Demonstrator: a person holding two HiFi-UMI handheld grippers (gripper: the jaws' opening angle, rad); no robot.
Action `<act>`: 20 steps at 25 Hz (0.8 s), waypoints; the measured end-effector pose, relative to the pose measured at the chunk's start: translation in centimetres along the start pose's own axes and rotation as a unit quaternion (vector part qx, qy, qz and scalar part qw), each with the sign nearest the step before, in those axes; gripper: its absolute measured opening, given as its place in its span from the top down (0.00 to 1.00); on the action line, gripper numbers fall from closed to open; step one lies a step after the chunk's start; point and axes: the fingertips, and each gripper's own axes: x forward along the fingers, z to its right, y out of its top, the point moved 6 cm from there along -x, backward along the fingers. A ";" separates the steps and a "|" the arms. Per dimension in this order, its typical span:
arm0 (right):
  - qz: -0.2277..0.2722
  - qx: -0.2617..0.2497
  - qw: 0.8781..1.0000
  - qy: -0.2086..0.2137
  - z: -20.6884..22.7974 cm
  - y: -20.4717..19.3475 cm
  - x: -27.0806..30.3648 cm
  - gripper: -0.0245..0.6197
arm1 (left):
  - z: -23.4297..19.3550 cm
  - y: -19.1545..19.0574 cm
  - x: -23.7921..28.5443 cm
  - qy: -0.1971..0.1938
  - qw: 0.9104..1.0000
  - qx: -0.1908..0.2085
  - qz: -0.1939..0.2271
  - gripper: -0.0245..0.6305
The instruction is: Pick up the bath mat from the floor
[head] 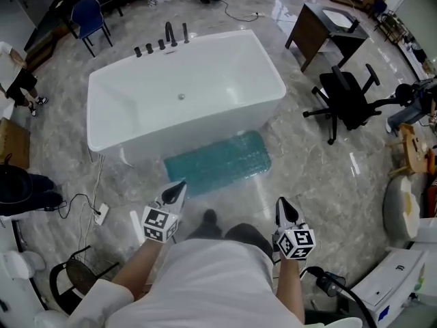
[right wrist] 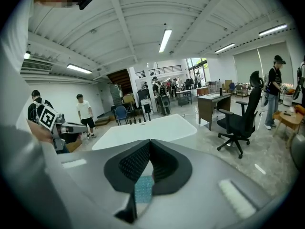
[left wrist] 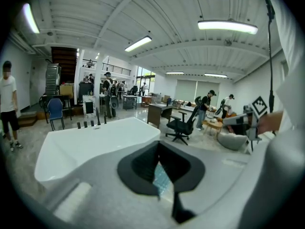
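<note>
A teal, bubbly bath mat (head: 217, 162) lies flat on the grey marble floor against the front of a white bathtub (head: 181, 98). My left gripper (head: 181, 185) hangs just short of the mat's near left edge, jaws shut and empty. My right gripper (head: 281, 202) is shut and empty too, over bare floor near the mat's right end. In the left gripper view the closed jaws (left wrist: 158, 146) frame a sliver of the mat (left wrist: 162, 180) with the bathtub (left wrist: 90, 144) beyond. Below the closed jaws (right wrist: 150, 142) in the right gripper view, the mat (right wrist: 143, 189) shows.
A black office chair (head: 345, 100) stands right of the tub, with a dark desk (head: 321, 24) behind it. A power strip with cables (head: 101, 214) lies on the floor at the left. A blue chair (head: 89, 16) and a person (head: 20, 80) are at the far left.
</note>
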 end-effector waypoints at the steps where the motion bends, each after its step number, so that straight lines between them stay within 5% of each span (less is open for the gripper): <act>1: -0.002 -0.001 1.000 0.002 0.3 0.3 0.4 0.95 | -0.1 0.1 0.2 0.002 1.000 -0.003 0.000 0.96; 9: -0.016 -0.020 0.999 0.042 5.5 2.6 4.4 0.95 | 1.7 0.6 3.9 0.034 0.999 -0.019 0.001 0.96; 20: -0.050 -0.053 0.989 0.127 16.1 8.0 11.4 0.95 | 6.1 3.2 10.9 0.132 0.989 -0.063 0.013 0.96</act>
